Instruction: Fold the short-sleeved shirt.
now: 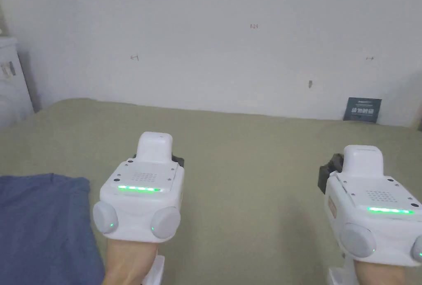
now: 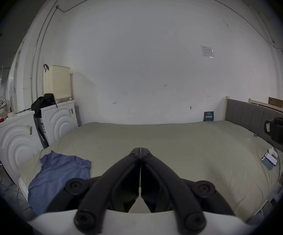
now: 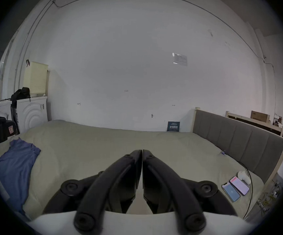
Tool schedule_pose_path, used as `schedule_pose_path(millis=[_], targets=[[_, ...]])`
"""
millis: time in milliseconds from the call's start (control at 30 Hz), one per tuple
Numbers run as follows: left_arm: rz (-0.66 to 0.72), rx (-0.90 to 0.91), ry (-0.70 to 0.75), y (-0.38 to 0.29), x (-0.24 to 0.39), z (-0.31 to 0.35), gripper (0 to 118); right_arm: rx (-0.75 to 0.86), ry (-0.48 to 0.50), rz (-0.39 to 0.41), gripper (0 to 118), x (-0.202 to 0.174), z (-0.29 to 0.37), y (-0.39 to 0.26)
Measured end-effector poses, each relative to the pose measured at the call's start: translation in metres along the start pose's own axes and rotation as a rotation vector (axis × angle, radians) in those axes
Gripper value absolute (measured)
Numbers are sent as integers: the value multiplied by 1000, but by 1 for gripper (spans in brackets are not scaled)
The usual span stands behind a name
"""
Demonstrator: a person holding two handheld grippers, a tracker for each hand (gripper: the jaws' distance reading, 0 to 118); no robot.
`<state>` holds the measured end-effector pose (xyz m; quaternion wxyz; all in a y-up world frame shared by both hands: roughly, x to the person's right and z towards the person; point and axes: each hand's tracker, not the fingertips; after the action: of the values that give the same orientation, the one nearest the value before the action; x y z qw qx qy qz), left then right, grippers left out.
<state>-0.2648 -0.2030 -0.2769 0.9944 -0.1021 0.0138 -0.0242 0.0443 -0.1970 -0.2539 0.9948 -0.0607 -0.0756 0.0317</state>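
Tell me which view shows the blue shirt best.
The left gripper view: the shirt lies rumpled at the bed's near left corner, collar end visible, its lower part behind the gripper. The right gripper view shows it smaller, at the frame's edge. The head view cuts it off at the lower left.

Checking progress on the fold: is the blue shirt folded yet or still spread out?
Not neatly folded: the blue shirt lies loosely rumpled on the bed, a sleeve sticking out, neither gripper touching it.
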Motion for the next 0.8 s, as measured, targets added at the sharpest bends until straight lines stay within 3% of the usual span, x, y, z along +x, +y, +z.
schedule_pose_path(millis=[100, 200, 567, 800], targets=[[8, -4, 52, 1, -25, 2, 0, -2, 43, 16, 8, -23, -10, 4], [42, -12, 138, 3, -61, 11, 0, -12, 151, 2, 8, -61, -20, 9], [87, -75, 554, -17, -246, 81, 0, -14, 576, 26, 8, -263, -15, 10], [129, -108, 708, -31, -303, 132, 0, -26, 771, 41, 8, -346, 12, 6]])
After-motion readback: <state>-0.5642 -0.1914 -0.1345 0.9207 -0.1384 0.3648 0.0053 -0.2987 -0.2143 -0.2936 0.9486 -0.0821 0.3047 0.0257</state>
